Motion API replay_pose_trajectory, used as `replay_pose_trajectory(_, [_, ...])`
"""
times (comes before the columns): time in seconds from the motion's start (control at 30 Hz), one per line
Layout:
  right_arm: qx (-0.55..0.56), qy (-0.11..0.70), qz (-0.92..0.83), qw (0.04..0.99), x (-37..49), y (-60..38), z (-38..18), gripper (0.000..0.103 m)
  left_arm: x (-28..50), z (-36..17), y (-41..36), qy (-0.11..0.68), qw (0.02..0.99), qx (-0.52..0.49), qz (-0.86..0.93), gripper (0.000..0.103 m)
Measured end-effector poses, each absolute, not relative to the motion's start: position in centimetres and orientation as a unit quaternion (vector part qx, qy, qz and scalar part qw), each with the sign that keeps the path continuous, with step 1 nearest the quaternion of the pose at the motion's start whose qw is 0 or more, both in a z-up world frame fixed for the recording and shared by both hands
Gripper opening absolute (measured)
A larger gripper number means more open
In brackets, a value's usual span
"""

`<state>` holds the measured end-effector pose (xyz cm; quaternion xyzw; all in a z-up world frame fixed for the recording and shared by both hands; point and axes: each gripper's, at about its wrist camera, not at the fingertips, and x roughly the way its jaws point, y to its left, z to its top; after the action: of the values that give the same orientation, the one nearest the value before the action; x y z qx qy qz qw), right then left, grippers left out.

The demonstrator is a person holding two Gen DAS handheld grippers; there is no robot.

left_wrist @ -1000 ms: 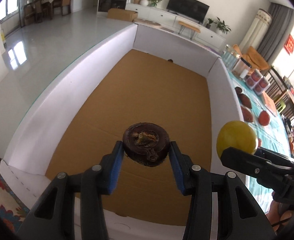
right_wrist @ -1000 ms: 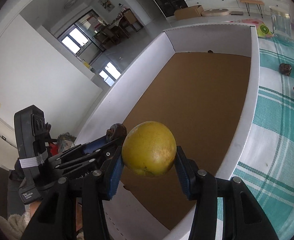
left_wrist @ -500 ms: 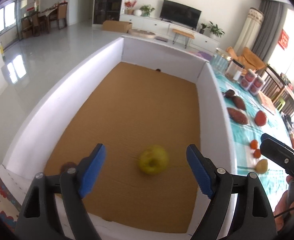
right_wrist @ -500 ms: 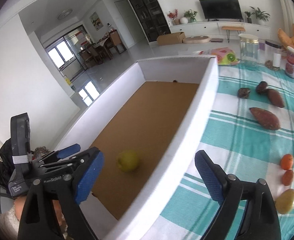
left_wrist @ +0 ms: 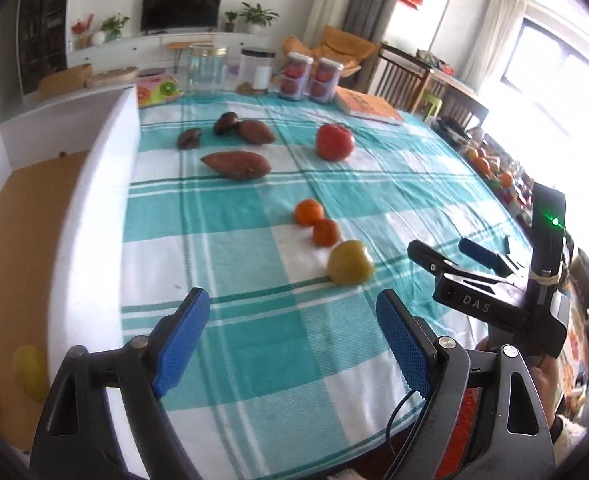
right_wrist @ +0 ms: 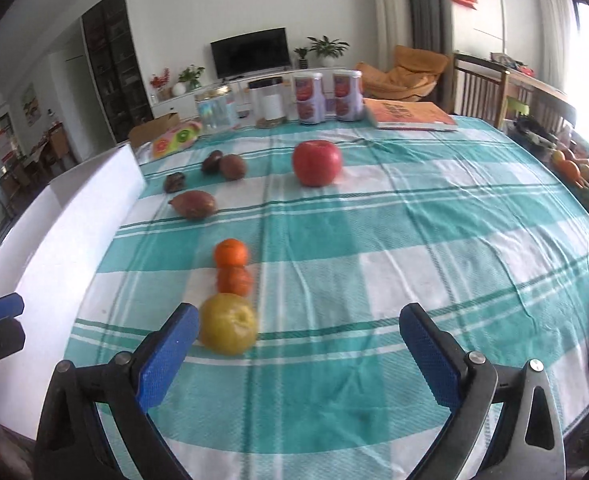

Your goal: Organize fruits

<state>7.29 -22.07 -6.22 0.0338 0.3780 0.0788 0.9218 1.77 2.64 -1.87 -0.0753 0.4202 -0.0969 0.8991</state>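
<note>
My left gripper (left_wrist: 292,308) hangs over the checked tablecloth (left_wrist: 254,264) with nothing between its jaws, which are still opening. My right gripper (right_wrist: 299,316) is also widening and empty; its left pad stands just beside a yellow fruit (right_wrist: 228,324) without touching it. Behind that fruit lie two tangerines (right_wrist: 231,253), then a red apple (right_wrist: 317,162). Sweet potatoes (left_wrist: 236,164) and dark fruits (left_wrist: 189,138) lie near the white box (left_wrist: 94,200). Inside the box, another yellow fruit (left_wrist: 30,372) rests on the cardboard floor. The right gripper (left_wrist: 446,250) shows at the right of the left wrist view.
Jars (right_wrist: 268,102), cans (right_wrist: 310,98) and an orange book (right_wrist: 408,114) line the table's far edge. A fruit-print pouch (right_wrist: 174,140) lies by the box corner. More fruit (right_wrist: 574,170) is heaped off the table's right side. Chairs stand behind.
Both grippers opened and dropped the dark fruit and the yellow fruit into the box. Both then swung right, from above the box to above the tablecloth.
</note>
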Motion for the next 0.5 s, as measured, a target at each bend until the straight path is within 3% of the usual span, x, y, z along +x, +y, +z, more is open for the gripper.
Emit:
replay_pose_trajectory(0.2, [0.093,0.395,0.036,0.913,7.7,-25.4,-8.4,0.1,3.9,-5.4,-0.4,0.44,0.893,-0.045,-0.083,0.087])
replay_pose_trajectory(0.5, [0.097,0.394,0.019,0.914,7.8,-25.3,-8.9,0.1,7.1,-10.8,1.2,0.455,0.89,-0.035,-0.013,0.087])
